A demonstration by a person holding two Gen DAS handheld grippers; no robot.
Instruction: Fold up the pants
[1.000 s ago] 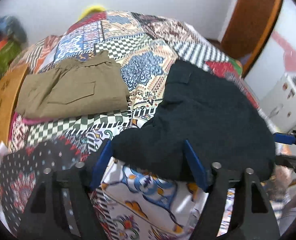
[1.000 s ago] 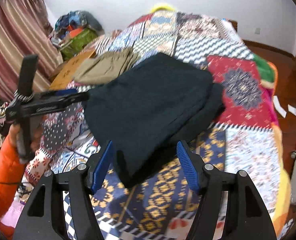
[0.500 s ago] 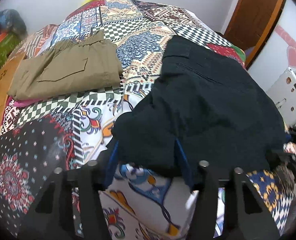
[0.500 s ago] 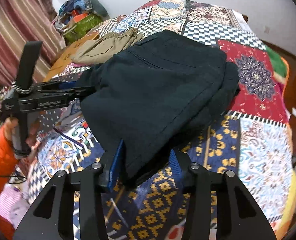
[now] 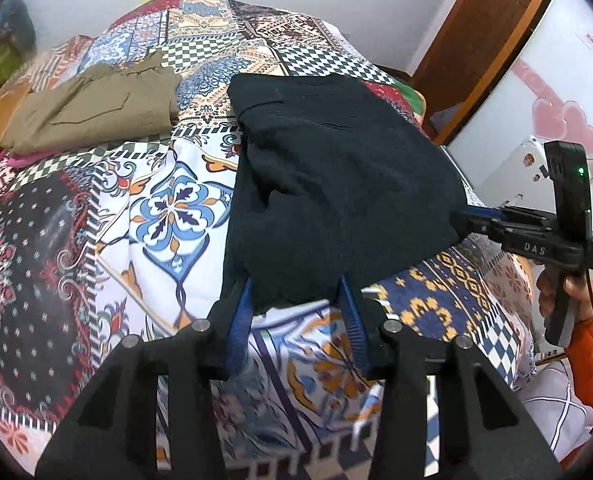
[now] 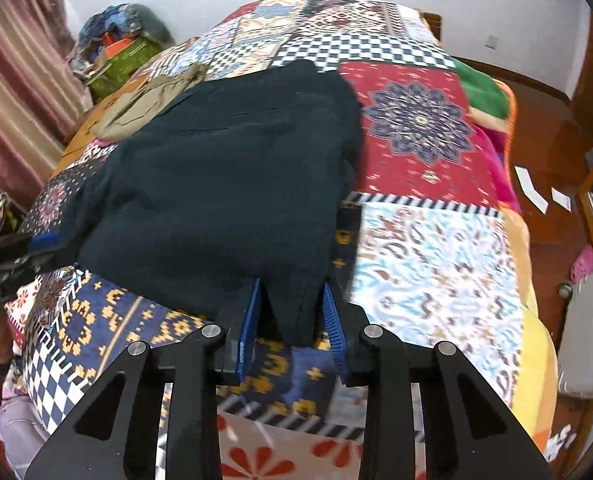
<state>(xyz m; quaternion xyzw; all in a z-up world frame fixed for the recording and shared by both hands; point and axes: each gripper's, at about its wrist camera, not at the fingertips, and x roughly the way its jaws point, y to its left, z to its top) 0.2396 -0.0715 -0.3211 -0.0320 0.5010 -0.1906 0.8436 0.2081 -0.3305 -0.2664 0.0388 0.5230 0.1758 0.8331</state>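
- Dark pants (image 5: 336, 184) lie part-folded across the middle of the patchwork quilt (image 5: 168, 216), their near hem lifted off it at six o'clock. I judge both near corners are taken so the hem can be carried as one straight edge.
- The quilt gives open room: bare patches run toward twelve o'clock beyond the pants, and a wide clear stretch (image 6: 436, 256) sits at three o'clock in the right wrist view before the bed edge drops to the floor.
- Folded olive pants (image 5: 92, 116) rest at ten o'clock, well apart, so the fold should stay short of them.
- Left gripper (image 5: 300, 316): jaws have just been closing and now pinch the hem's left corner.
- Right gripper (image 6: 290, 320): jaws likewise just narrowed, clamped on a fold of the dark cloth at the other corner.
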